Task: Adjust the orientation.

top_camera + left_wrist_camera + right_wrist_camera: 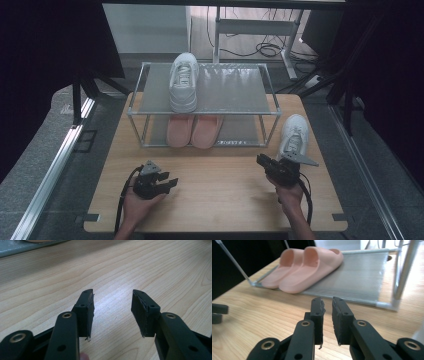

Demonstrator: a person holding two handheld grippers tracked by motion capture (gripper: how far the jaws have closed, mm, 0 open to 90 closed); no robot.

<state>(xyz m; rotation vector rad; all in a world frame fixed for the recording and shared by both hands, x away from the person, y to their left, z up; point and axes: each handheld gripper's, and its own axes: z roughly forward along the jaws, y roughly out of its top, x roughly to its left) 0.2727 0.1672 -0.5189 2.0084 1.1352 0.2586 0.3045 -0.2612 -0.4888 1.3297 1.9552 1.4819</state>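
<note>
One white shoe (pixel 183 82) sat on the rack (pixel 235 112); its mate (pixel 293 136) waited just beyond the right tool (pixel 263 161), whose jaws stood narrowly apart, empty.

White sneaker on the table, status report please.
Left gripper open, empty. Right gripper nearly closed, empty. White lace-up sneaker beside metal shoe rack, ungripped. Nothing blocking.

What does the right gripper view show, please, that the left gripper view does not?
Right gripper view: two pink slippers side by side on the rack's lower shelf, and the right gripper with a narrow gap between its jaws. Left gripper view: the left gripper, jaws wide apart with nothing between them. Both: the wooden table.
</note>
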